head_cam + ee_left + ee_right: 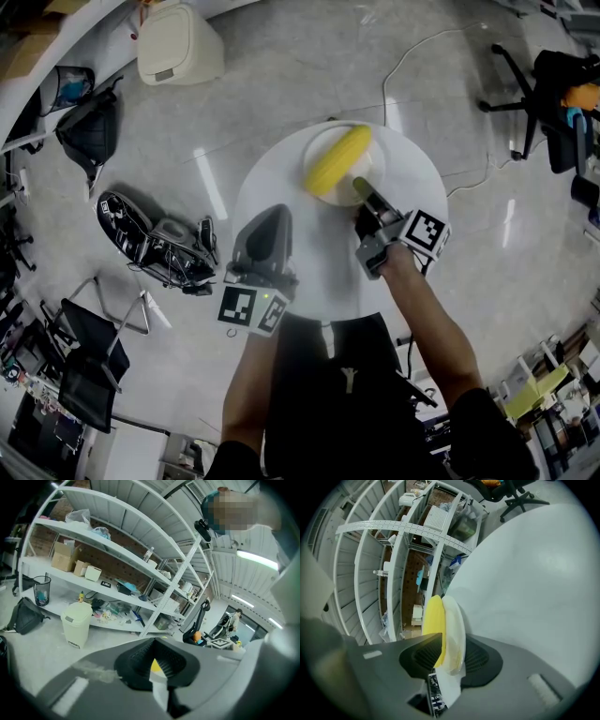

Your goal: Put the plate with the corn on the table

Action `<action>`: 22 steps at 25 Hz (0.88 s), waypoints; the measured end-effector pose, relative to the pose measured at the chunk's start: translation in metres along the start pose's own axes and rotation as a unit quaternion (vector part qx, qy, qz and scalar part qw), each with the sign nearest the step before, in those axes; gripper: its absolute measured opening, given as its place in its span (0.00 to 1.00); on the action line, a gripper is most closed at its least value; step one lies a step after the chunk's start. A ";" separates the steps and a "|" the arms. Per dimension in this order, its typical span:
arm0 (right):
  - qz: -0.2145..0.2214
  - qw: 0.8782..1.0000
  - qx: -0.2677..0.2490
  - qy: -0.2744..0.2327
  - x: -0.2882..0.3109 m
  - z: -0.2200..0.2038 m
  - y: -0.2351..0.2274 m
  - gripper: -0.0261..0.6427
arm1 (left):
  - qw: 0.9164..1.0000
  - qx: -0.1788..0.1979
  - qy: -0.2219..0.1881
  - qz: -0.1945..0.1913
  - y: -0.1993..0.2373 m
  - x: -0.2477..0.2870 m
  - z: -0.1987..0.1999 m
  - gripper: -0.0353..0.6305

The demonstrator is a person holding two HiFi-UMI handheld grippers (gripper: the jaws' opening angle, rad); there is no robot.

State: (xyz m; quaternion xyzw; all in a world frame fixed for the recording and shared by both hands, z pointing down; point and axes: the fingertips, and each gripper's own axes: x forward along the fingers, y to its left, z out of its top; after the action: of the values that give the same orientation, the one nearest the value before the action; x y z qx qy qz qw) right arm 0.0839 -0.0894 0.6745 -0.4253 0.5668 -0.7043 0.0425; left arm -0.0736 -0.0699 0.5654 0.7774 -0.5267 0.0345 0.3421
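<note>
On the round white table (281, 187), in the head view, the pale shallow plate (373, 167) is seen set down with the yellow corn cob (339, 159) on it. The right gripper (360, 187) is at its near rim and the left gripper (270, 217) is held apart from it. In the left gripper view, the jaws are together and empty. In the right gripper view, the jaws are spread around the rim, unclamped. If the right gripper is withdrawn askew, the rim could be snagged and the cob rolled off.

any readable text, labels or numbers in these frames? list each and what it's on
No text can be read anywhere.
Left cube and right cube: black-and-white square patterns only, no letters or digits.
Black tag on the shelf: white print, too small to read.
Boxes on that shelf: no legible print.
</note>
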 end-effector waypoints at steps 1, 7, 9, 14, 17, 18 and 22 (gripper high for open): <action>-0.004 1.000 0.001 0.000 0.000 0.000 0.000 0.22 | 1.000 0.000 0.000 0.000 0.000 -0.001 0.000 0.06; -0.009 1.000 -0.012 0.008 0.001 -0.004 0.009 0.28 | 1.000 -0.001 -0.002 -0.001 -0.003 -0.003 -0.001 0.06; -0.004 1.000 -0.023 0.017 0.003 -0.005 0.014 0.29 | 1.000 -0.001 -0.003 -0.001 -0.004 -0.005 0.000 0.06; -0.015 0.999 -0.032 0.029 0.000 -0.006 0.013 0.30 | 1.000 -0.001 -0.004 -0.001 -0.005 -0.009 0.001 0.06; -0.014 0.998 -0.048 0.039 0.001 -0.007 0.015 0.31 | 1.000 -0.002 -0.003 -0.002 -0.003 -0.011 0.000 0.06; -0.020 0.998 -0.052 0.042 0.000 -0.008 0.014 0.31 | 1.000 -0.002 -0.003 -0.002 -0.003 -0.011 -0.001 0.06; -0.029 0.996 -0.069 0.056 -0.001 -0.008 0.013 0.32 | 1.000 -0.005 -0.003 -0.004 -0.005 -0.010 -0.003 0.06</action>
State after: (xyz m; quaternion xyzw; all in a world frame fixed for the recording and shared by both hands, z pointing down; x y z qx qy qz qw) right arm 0.0736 -0.0876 0.6634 -0.4038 0.6032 -0.6867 -0.0393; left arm -0.0728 -0.0591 0.5608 0.7778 -0.5251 0.0283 0.3443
